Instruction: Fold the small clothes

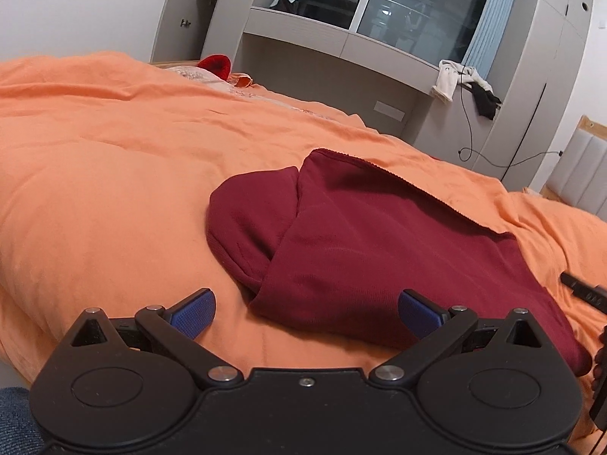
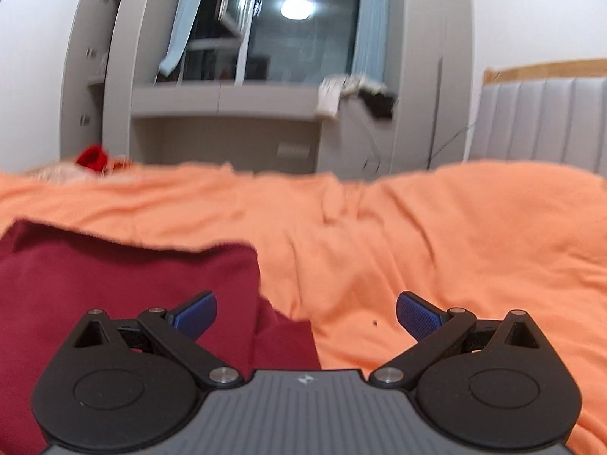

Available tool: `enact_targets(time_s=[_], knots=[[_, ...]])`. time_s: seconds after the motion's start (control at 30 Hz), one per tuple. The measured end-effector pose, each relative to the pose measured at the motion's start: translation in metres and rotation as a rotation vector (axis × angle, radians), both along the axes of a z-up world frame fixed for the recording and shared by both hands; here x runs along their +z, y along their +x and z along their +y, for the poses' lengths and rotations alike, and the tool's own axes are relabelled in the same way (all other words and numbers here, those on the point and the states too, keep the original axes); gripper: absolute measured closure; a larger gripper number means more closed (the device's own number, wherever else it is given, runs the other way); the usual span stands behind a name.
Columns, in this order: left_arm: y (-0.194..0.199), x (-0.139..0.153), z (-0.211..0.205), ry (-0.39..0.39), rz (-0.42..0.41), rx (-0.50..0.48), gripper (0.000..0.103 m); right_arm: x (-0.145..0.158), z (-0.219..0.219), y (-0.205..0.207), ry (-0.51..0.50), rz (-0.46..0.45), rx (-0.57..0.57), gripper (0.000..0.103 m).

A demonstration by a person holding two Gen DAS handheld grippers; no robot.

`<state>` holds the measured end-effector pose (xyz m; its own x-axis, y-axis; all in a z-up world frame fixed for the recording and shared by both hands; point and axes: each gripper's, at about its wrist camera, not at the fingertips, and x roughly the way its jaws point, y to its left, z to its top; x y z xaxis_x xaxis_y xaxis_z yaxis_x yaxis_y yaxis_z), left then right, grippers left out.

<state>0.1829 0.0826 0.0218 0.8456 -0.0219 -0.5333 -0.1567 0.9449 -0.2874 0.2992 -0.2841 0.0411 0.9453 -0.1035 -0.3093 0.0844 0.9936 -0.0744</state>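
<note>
A dark red garment [image 1: 364, 250] lies folded on the orange bedcover [image 1: 114, 174], with a rounded flap [image 1: 246, 220] sticking out from under its left side. My left gripper [image 1: 306, 313] is open just short of the garment's near edge, blue pads wide apart, holding nothing. In the right wrist view the same garment [image 2: 125, 284] fills the lower left, its right corner reaching between the fingers. My right gripper [image 2: 306, 313] is open over that corner and the bedcover [image 2: 455, 235], gripping nothing. This view is motion-blurred.
The other gripper's black parts [image 1: 584, 290] show at the right edge of the left wrist view. A red item [image 1: 216, 65] lies at the bed's far end. Grey cabinets and a window [image 1: 398, 3] stand behind, with clothes [image 1: 466, 83] and a cable hanging. A padded headboard [image 2: 546, 121] stands right.
</note>
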Motion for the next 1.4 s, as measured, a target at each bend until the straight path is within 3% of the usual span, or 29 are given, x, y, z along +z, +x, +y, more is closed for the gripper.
enact_targets(time_s=[0.13, 0.3, 0.57, 0.63, 0.77, 0.97, 1.17, 1.4], knots=[[0.002, -0.002, 0.0, 0.001, 0.008, 0.009, 0.001, 0.002, 0.024, -0.016, -0.017, -0.072, 0.01, 0.0], [0.002, -0.002, 0.003, -0.035, 0.002, 0.011, 0.001, 0.002, 0.062, -0.033, -0.071, -0.12, 0.133, 0.0], [-0.002, -0.008, 0.016, -0.303, -0.031, -0.073, 0.001, -0.01, 0.11, -0.052, -0.076, -0.114, 0.331, 0.0], [0.002, -0.011, 0.014, -0.342, -0.018, -0.107, 0.001, -0.013, 0.123, -0.052, -0.121, -0.11, 0.326, 0.0], [0.007, -0.014, 0.008, -0.324, -0.001, -0.111, 0.001, -0.016, 0.139, -0.049, -0.147, -0.107, 0.312, 0.0], [0.011, -0.02, 0.005, -0.328, 0.007, -0.084, 0.001, -0.025, 0.143, -0.04, -0.112, -0.066, 0.301, 0.0], [0.014, -0.021, -0.003, -0.278, 0.012, -0.083, 0.001, -0.043, 0.14, -0.044, -0.087, -0.034, 0.301, 0.0], [0.015, -0.022, -0.01, -0.227, 0.01, -0.087, 0.001, -0.051, 0.147, -0.052, -0.124, -0.079, 0.275, 0.0]])
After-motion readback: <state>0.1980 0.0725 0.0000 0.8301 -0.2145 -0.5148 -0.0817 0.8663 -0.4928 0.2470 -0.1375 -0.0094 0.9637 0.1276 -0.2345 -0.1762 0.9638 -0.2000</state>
